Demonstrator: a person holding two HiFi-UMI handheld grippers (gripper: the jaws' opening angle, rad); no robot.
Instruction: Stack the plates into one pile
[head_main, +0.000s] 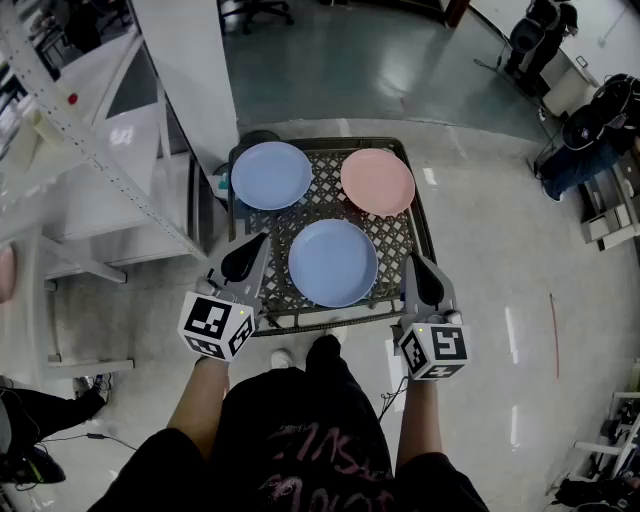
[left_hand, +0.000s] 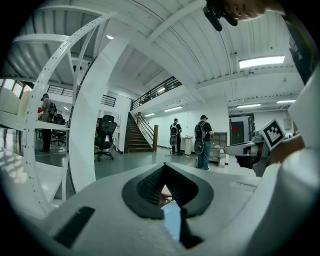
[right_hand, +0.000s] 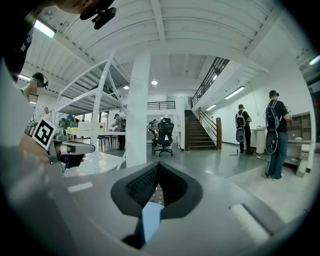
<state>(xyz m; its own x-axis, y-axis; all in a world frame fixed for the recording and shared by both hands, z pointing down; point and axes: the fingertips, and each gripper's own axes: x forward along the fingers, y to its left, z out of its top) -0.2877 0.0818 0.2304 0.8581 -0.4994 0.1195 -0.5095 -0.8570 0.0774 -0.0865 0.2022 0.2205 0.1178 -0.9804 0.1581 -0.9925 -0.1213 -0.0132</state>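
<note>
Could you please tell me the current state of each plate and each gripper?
Near blue plate: flat on the lattice table, unstacked.
Far blue plate: flat on it, unstacked.
Pink plate: flat on it, unstacked.
Left gripper: jaws shut, empty.
Right gripper: jaws shut, empty.

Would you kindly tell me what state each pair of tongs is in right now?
Left tongs: closed, holding nothing.
Right tongs: closed, holding nothing.

This is a large open workshop hall: grey polished floor, white metal racking at upper left, an office chair, a staircase to a railed mezzanine, ceiling strip lights.
</note>
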